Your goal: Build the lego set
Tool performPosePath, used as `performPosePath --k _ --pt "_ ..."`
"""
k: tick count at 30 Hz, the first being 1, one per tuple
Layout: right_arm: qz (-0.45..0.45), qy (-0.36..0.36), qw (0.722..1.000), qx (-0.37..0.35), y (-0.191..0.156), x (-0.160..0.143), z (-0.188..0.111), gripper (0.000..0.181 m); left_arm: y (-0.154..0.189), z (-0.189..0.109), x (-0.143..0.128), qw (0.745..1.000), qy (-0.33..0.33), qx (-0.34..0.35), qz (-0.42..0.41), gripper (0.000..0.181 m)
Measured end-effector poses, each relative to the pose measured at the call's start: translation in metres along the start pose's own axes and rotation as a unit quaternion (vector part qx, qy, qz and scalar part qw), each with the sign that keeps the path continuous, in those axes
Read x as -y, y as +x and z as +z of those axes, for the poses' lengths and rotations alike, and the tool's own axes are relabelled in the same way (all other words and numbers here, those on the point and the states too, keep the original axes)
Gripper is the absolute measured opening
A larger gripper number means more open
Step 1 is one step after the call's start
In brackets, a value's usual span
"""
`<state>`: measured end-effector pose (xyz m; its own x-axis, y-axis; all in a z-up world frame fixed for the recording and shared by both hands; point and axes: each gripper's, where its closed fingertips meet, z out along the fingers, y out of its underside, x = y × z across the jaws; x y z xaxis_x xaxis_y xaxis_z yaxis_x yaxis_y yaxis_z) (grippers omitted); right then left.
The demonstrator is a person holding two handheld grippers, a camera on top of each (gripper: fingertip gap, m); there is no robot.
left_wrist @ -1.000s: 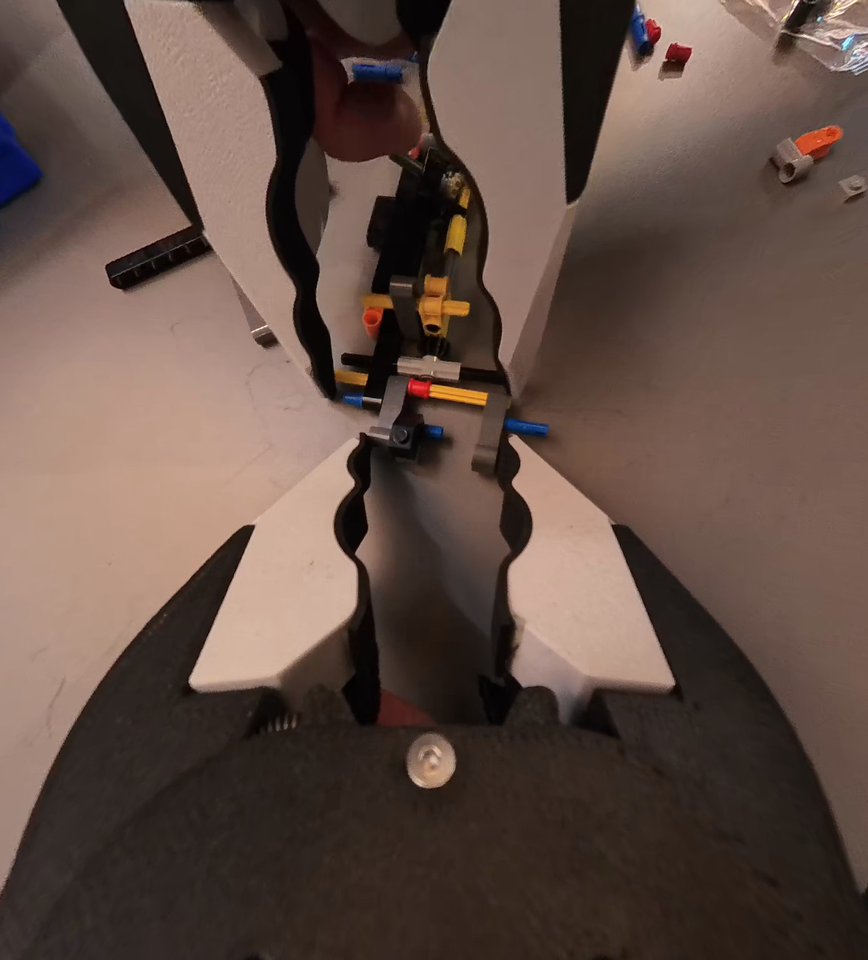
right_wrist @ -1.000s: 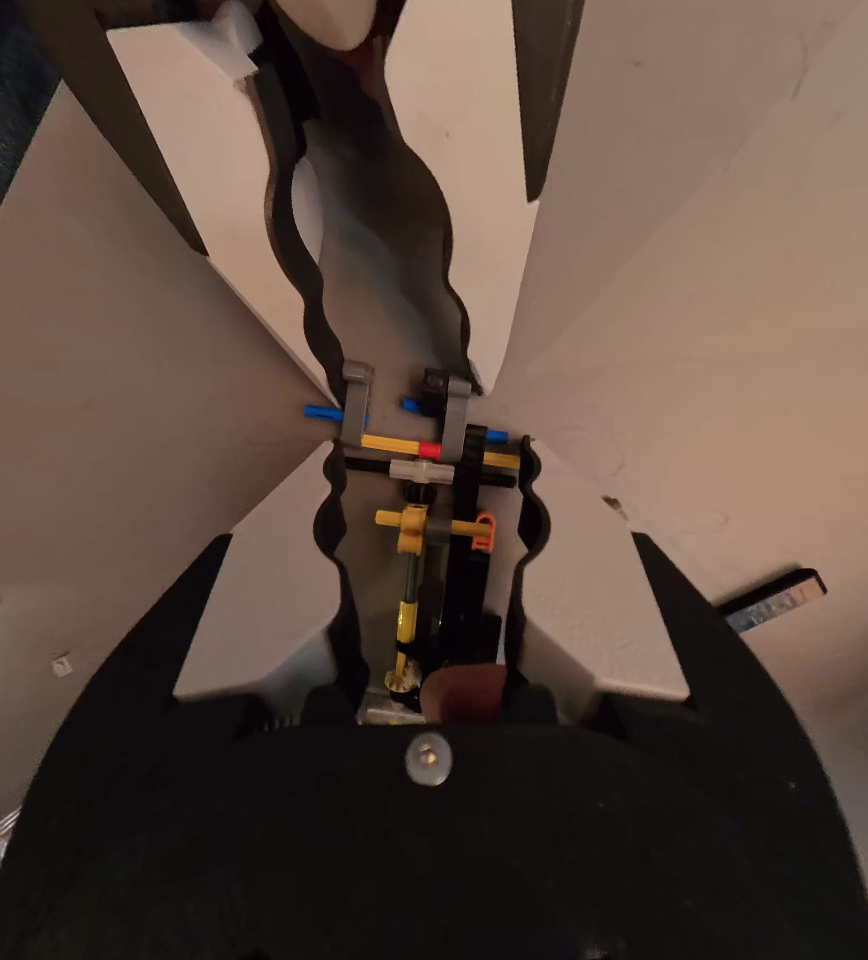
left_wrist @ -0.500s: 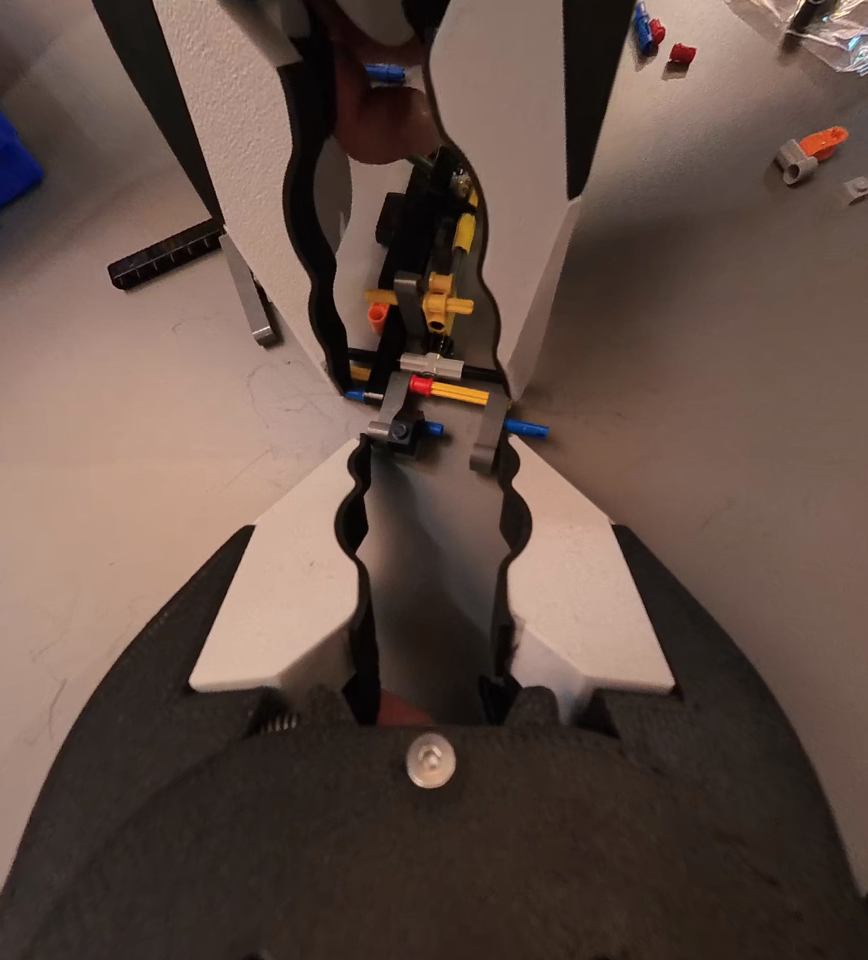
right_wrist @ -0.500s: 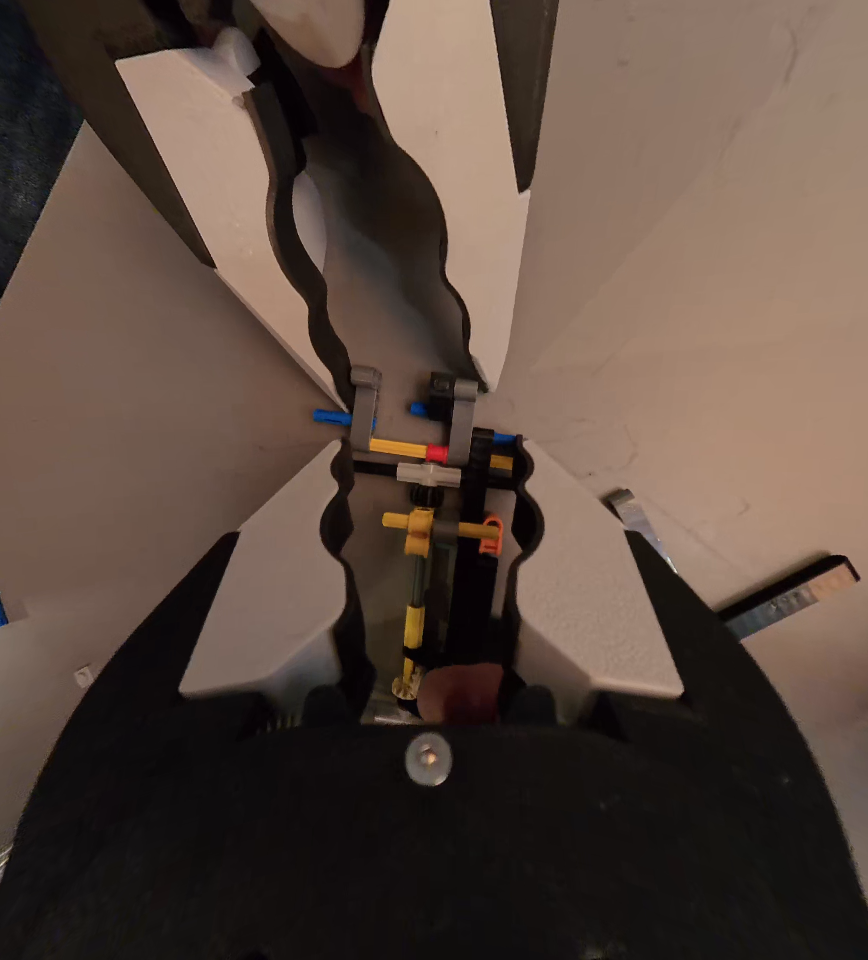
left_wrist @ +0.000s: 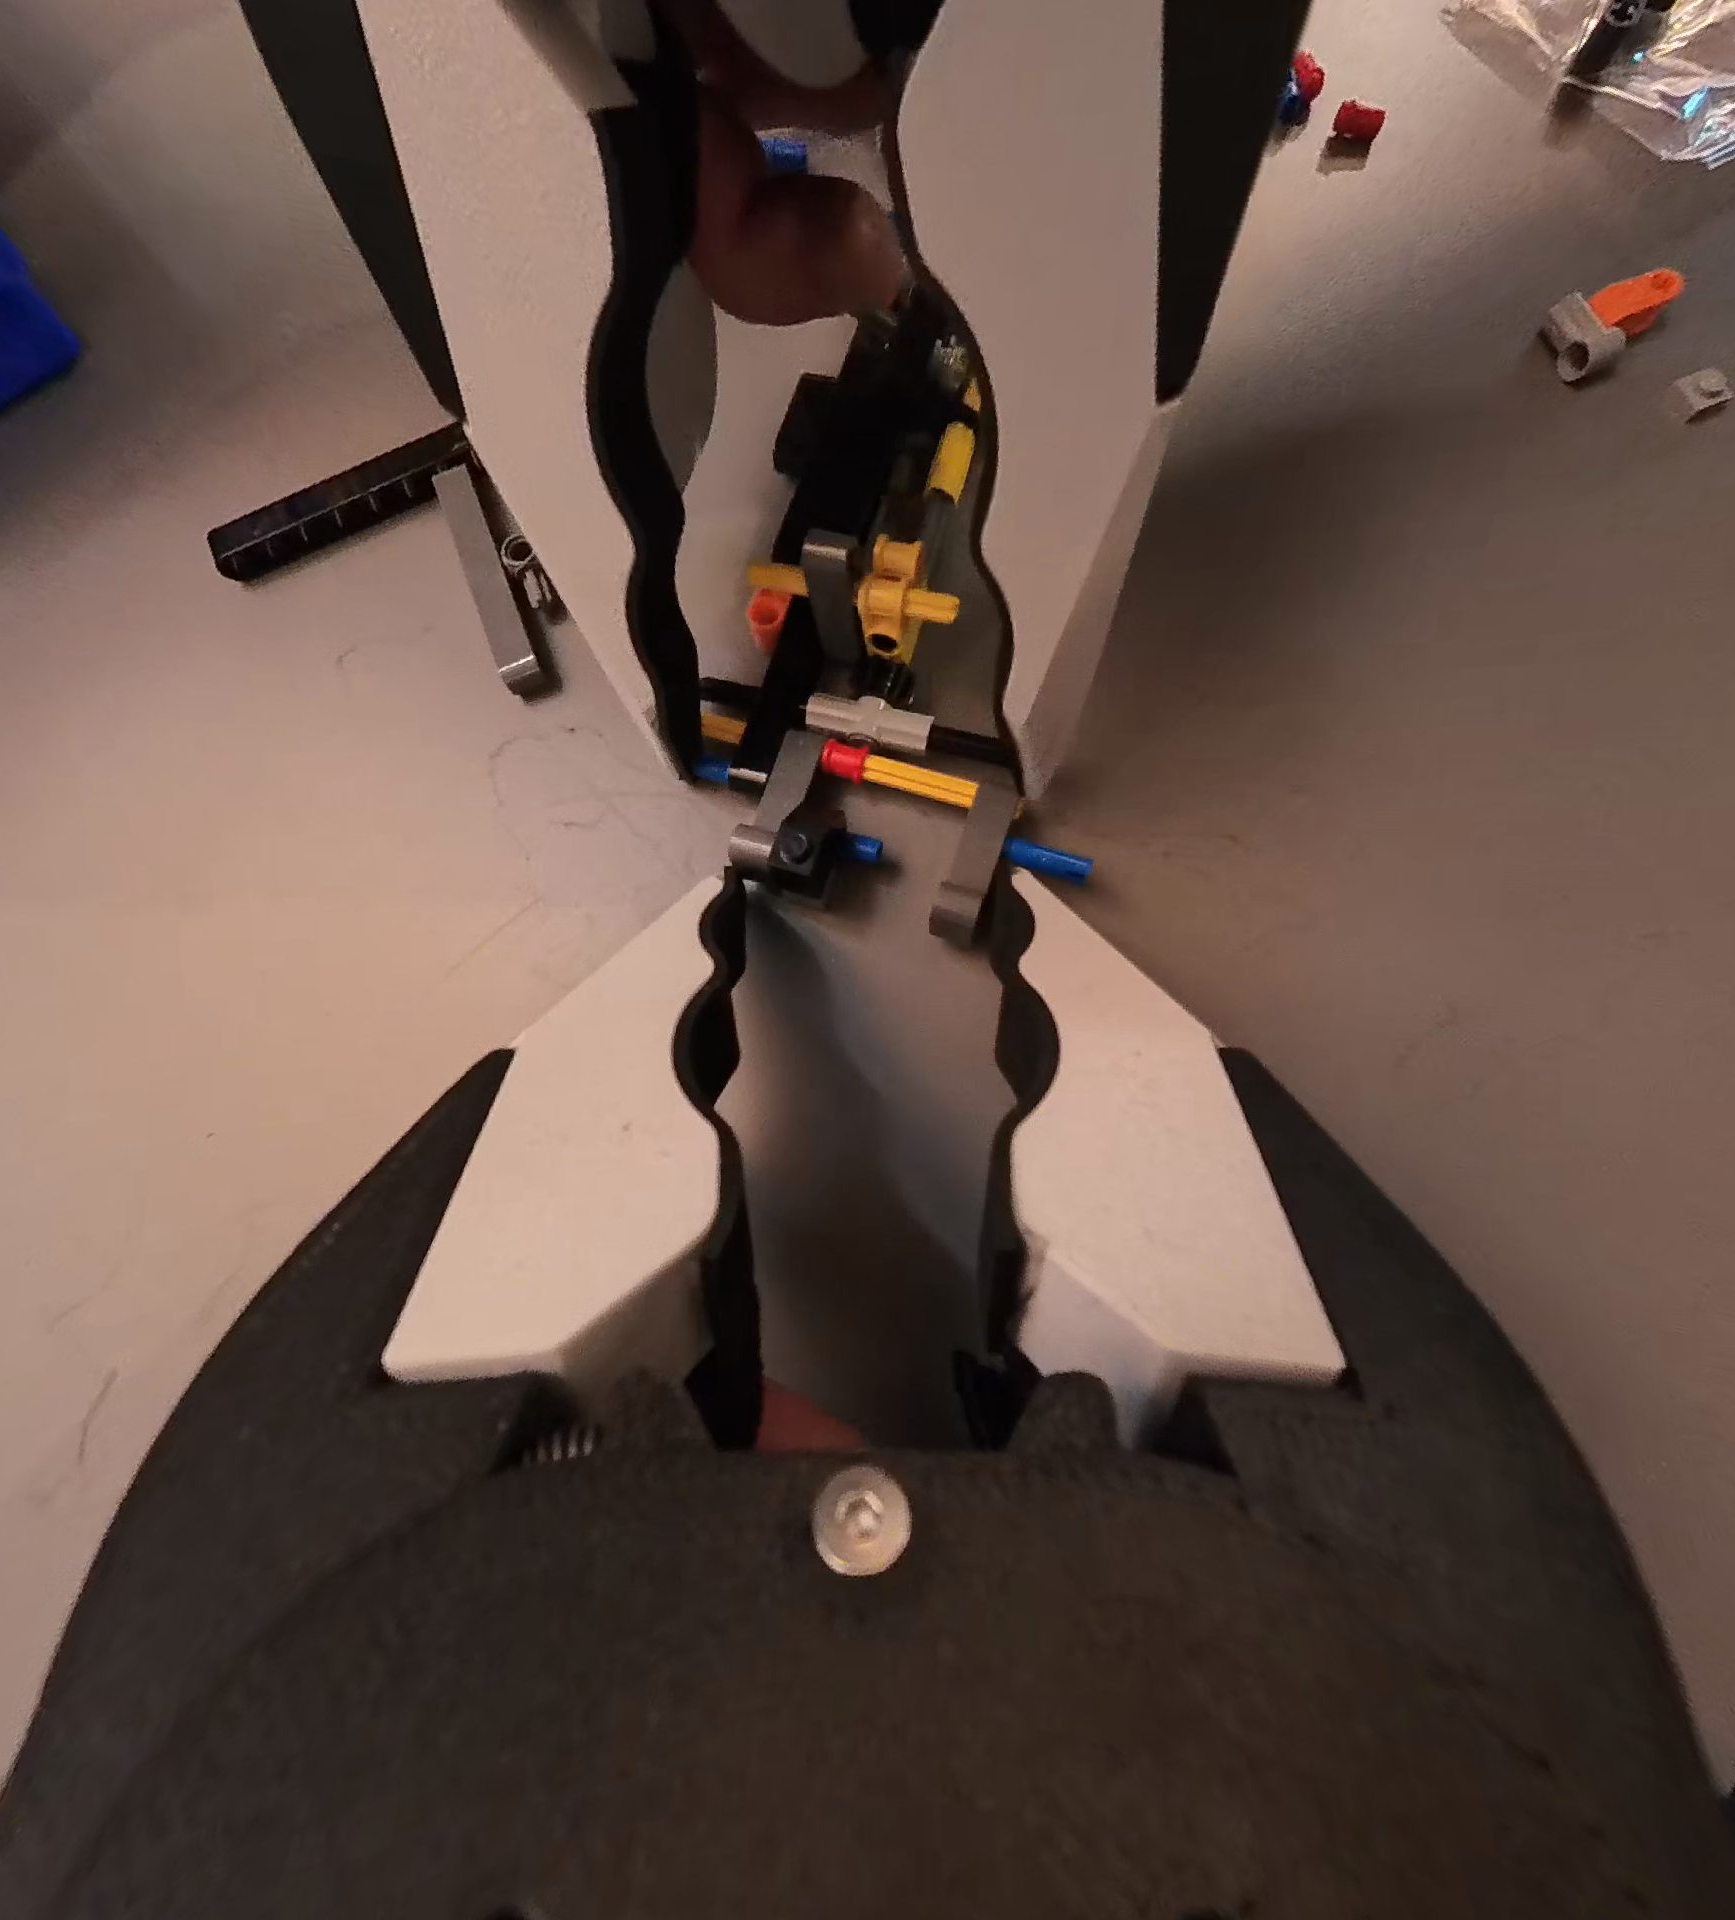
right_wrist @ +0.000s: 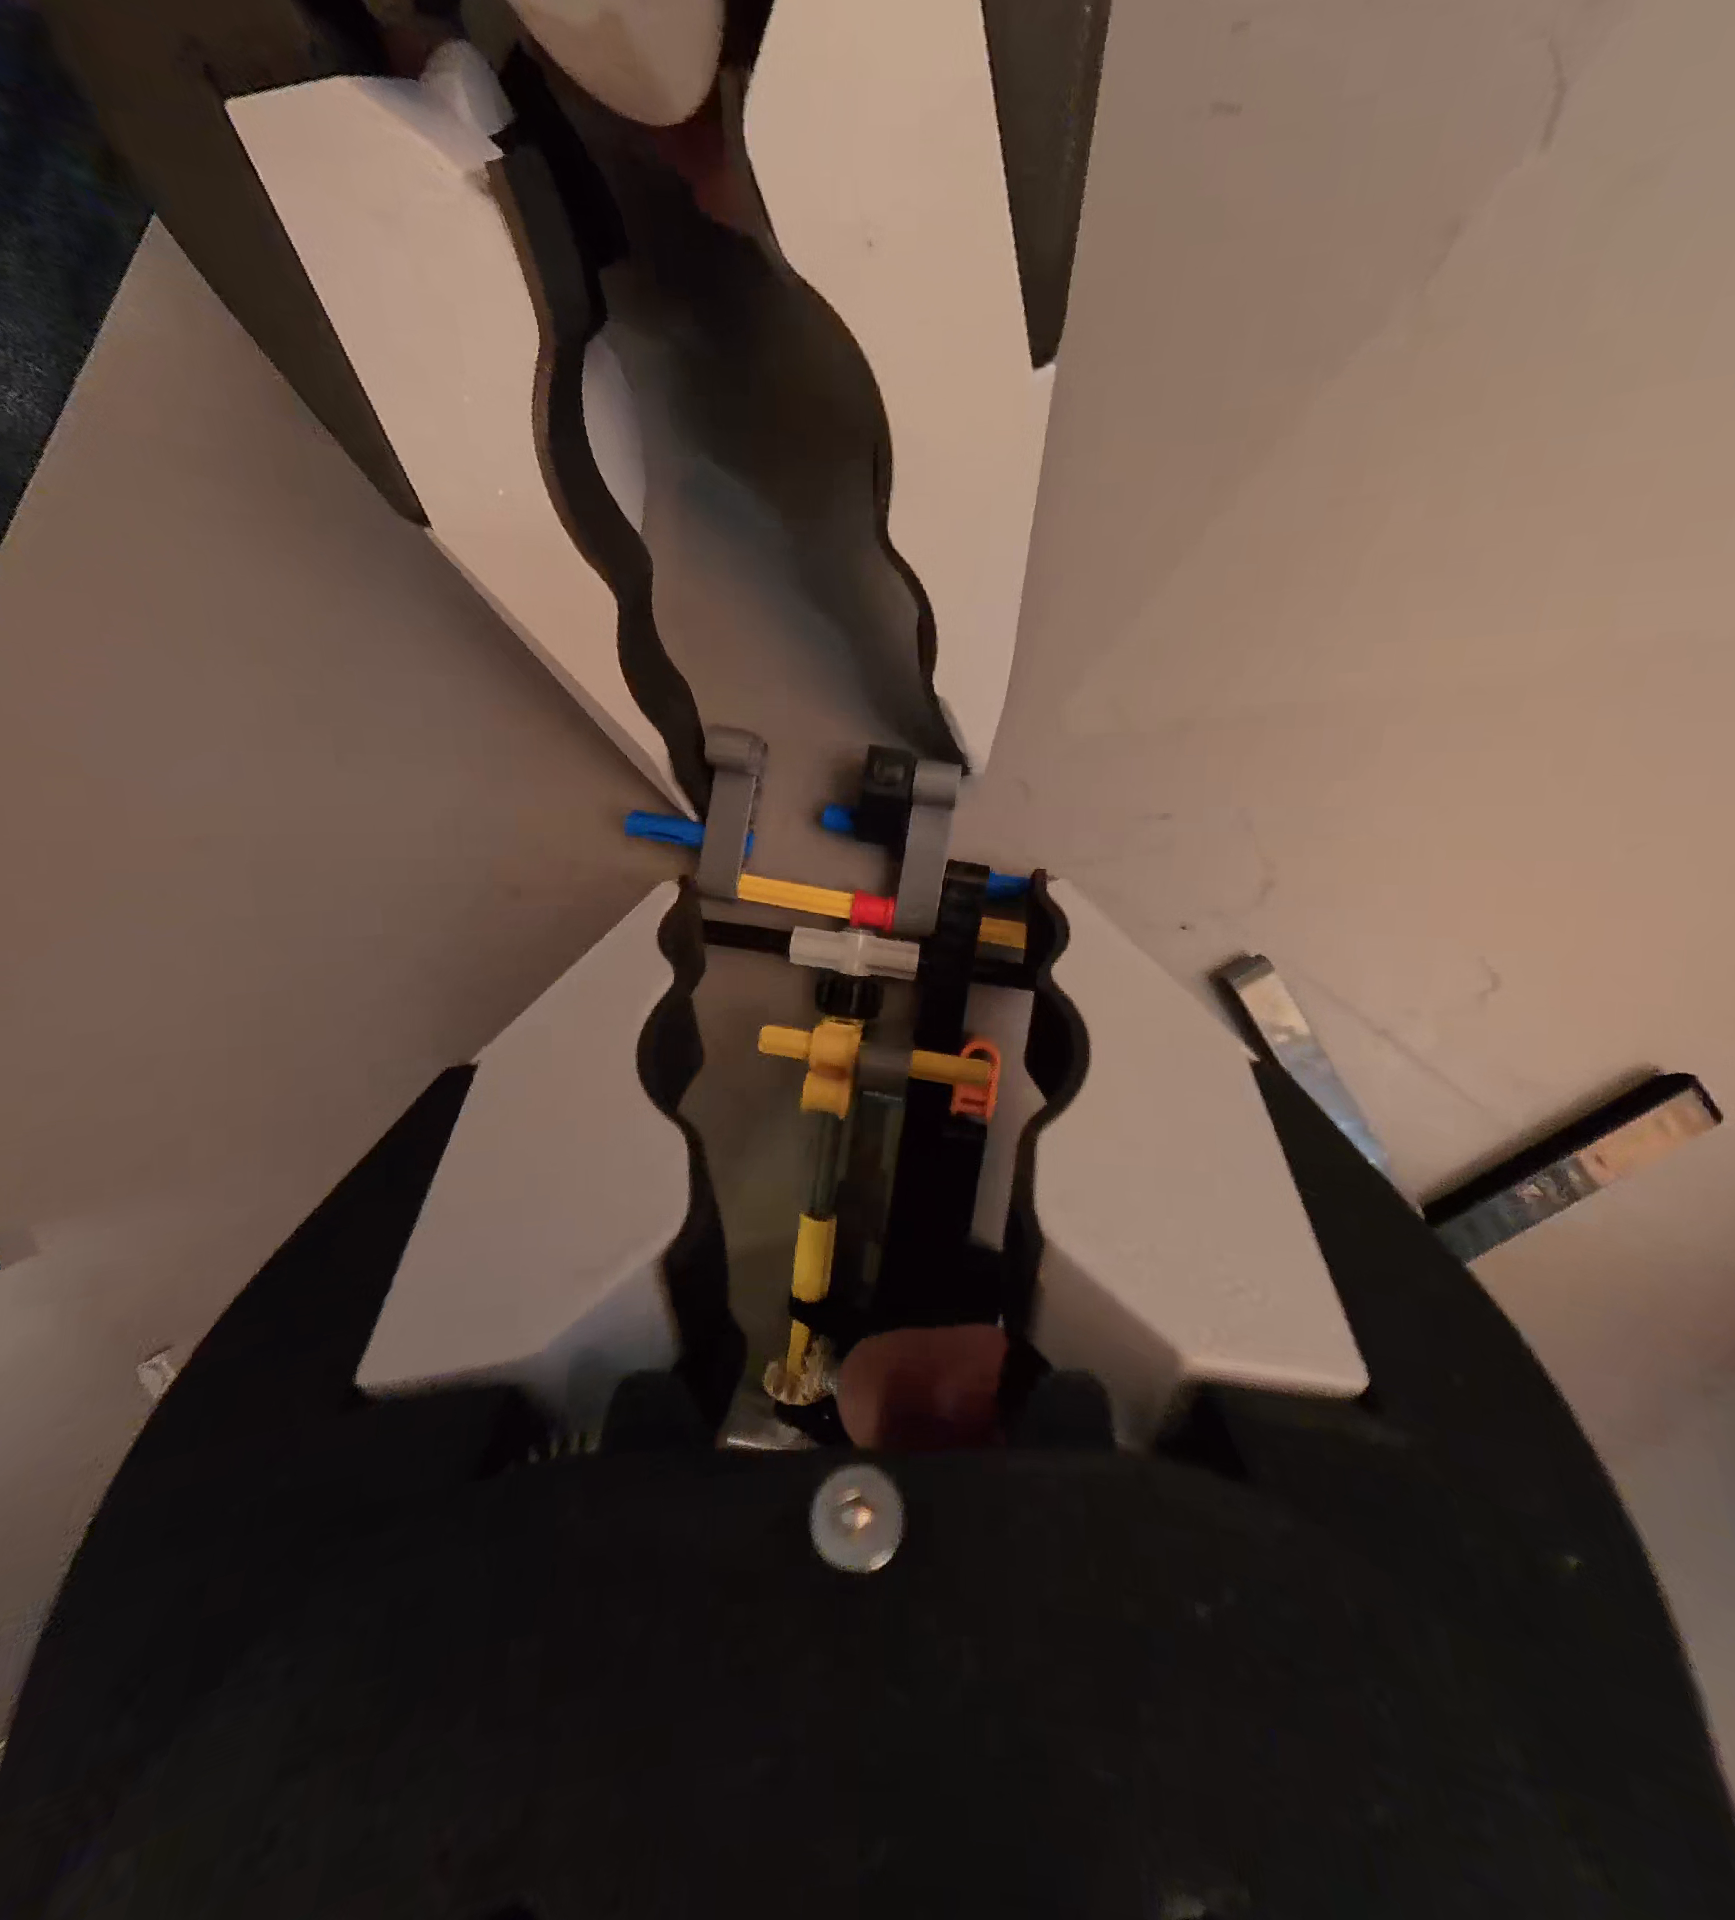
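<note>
Your two grippers meet tip to tip over the table (left_wrist: 219,935). Your right gripper (right_wrist: 858,914) is clamped on the lego assembly (right_wrist: 884,1039), which lies lengthwise between its fingers, black beam and yellow axle running back toward the palm. Your left gripper (left_wrist: 858,899) has its tips narrowed onto the assembly's two grey arms (left_wrist: 977,862). Past your right gripper's side lie a black beam (left_wrist: 333,514) and a grey beam (left_wrist: 499,592). A loose orange-and-grey piece (left_wrist: 1611,322) sits well off.
</note>
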<state>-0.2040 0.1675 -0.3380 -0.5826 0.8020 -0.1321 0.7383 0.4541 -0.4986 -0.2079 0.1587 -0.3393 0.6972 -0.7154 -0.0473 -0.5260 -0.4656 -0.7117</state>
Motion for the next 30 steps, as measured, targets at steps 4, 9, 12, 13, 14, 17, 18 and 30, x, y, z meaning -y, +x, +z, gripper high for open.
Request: performPosePath --k 4,9,12,13,14,17,18,30 --pt "0.001 0.004 1.0 -0.006 0.0002 -0.0002 0.0005 0.06 -0.0002 -0.0001 0.0 1.0 -0.002 0.002 0.001 0.045" --pt "0.004 0.013 1.0 -0.01 0.0006 -0.0006 0.0009 0.06 -0.0002 -0.0001 0.0001 1.0 -0.002 0.001 0.0 0.045" --pt "0.001 0.015 1.0 -0.011 0.0007 -0.0009 0.001 0.06 -0.0003 -0.0001 0.0002 1.0 -0.002 0.001 0.001 0.045" --pt "0.0 0.015 1.0 -0.011 0.0008 -0.0011 0.001 0.06 -0.0003 0.0 0.0003 1.0 -0.002 0.001 0.0 0.045" --pt "0.0 0.016 1.0 -0.01 0.0009 -0.0012 0.0009 0.06 -0.0003 0.0001 0.0004 1.0 -0.002 0.001 0.0 0.044" --pt "-0.002 0.015 1.0 -0.008 0.0011 -0.0016 0.0008 0.059 -0.0004 0.0003 0.0006 1.0 -0.001 0.001 0.001 0.044" --pt "-0.002 0.015 1.0 -0.007 0.0012 -0.0017 0.0007 0.059 -0.0004 0.0004 0.0006 1.0 0.0 0.001 0.001 0.044" --pt "-0.004 0.021 1.0 -0.001 0.0043 -0.0023 0.0001 0.053 -0.0037 0.0011 0.0011 1.0 0.007 0.007 -0.001 0.037"
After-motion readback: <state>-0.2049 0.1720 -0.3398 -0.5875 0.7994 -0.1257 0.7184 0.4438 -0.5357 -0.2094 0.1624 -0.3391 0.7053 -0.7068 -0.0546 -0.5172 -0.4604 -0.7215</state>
